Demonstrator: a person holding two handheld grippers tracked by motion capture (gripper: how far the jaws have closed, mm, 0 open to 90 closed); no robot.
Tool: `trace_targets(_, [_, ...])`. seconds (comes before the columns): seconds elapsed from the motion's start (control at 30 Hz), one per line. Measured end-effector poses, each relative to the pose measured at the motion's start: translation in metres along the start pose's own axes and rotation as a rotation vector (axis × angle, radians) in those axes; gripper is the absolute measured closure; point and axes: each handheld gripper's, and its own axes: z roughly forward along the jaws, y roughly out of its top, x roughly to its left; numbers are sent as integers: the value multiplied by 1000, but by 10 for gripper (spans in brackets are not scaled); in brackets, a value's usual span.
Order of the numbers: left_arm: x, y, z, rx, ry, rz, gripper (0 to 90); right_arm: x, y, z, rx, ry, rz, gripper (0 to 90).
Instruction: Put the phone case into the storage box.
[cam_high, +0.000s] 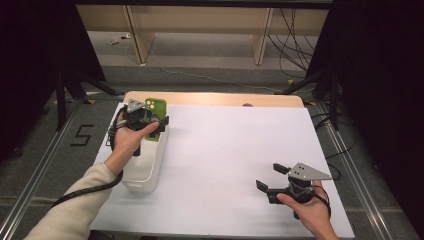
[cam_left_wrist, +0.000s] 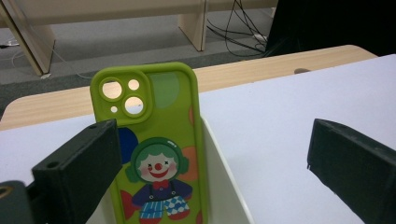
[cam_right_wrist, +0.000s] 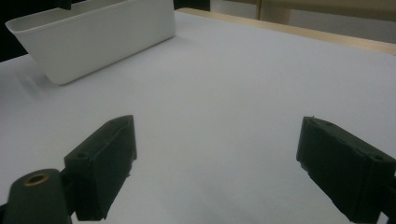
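The left gripper (cam_high: 150, 120) is held over the far end of the white plastic rectangular bin (cam_high: 150, 170), and its jaws stand wide apart, released. Between them, close to the left finger (cam_left_wrist: 77, 172) and well apart from the right one, the green silicone phone case with a clown picture (cam_left_wrist: 156, 154) stands upright inside the bin, leaning on the bin wall. Nothing is pressed on the case, so it is judged that the case is either just set down or about to be grasped. For a good step, the jaws should be centred on the two long edges of the case and closed gently, because soft silicone bends easily; the case should be kept upright so that it does not tip over the rim.

Farther right, the right gripper (cam_high: 272, 181) is held low over the white table sheet (cam_high: 230, 150), also released, with nothing between its fingers.

The bottom of the case is cut off in the left gripper view. In the high view the case is partly covered by the left gripper. The inside of the bin cannot be seen well.
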Motion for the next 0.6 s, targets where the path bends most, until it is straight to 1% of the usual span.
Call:
trace_targets(0.1, [-3,-2,-5,-4,-12,10,31,0,0,0,0,0,0,132])
trace_targets(0.3, [-11,-6,-16,-12,-45,17,31,0,0,0,0,1,2,132])
trace_targets(0.37, [-13,-7,-19,-15,-55,26,31,0,0,0,-3,-1,2,132])
trace_targets(0.6, [-20,-11,-26,-18,-81,33,33,0,0,0,-4,-2,2,132])
